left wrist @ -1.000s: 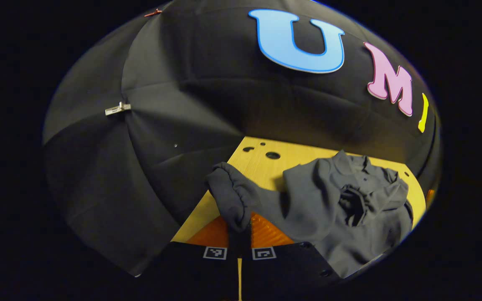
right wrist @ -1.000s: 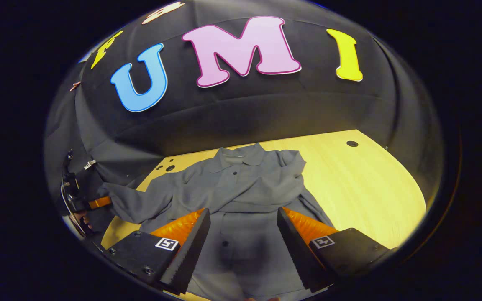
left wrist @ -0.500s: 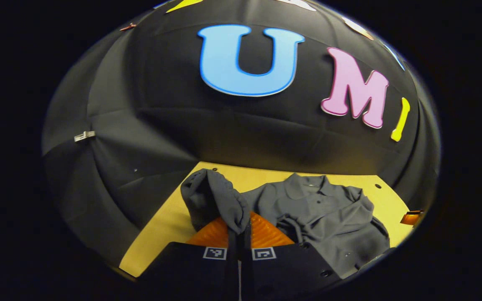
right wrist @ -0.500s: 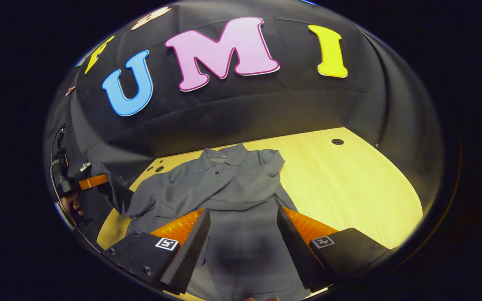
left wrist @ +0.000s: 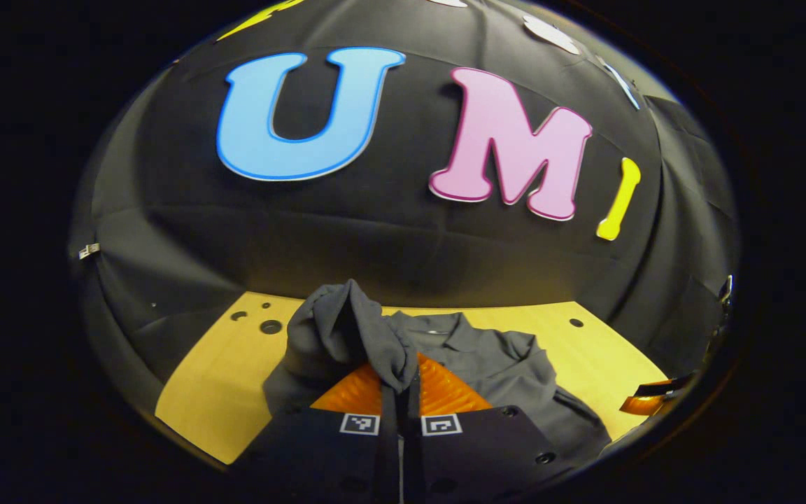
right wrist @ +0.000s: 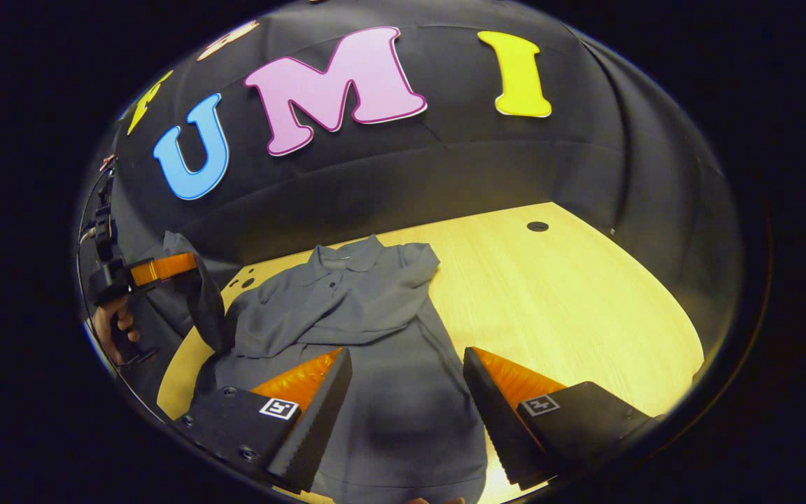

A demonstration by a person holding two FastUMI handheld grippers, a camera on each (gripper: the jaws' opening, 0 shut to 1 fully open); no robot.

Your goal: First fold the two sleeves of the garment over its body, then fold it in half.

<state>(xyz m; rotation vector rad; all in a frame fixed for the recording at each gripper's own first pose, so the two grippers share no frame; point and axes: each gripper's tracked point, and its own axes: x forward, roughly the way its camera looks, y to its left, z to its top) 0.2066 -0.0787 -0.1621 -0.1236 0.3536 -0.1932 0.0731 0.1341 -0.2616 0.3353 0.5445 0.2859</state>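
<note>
Black cloth backs a yellow table (right wrist: 571, 294) where our grey shirt (right wrist: 389, 364) lies, collar toward the wall, hem toward us. We've got the left gripper (left wrist: 401, 388) pinched tight on the sleeve (left wrist: 347, 336), lifted off the table at the shirt's left edge; the body lies to its right, so we judge the carry goes that way, across the chest. The right gripper (right wrist: 407, 413) hovers wide open over the lower body, holding nothing. The other sleeve already crosses the chest.

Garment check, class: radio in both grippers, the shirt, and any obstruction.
Left gripper shut on sleeve, lifted above the table. Right gripper open over the shirt hem. Other sleeve lies folded across the body. Nothing in the way.
</note>
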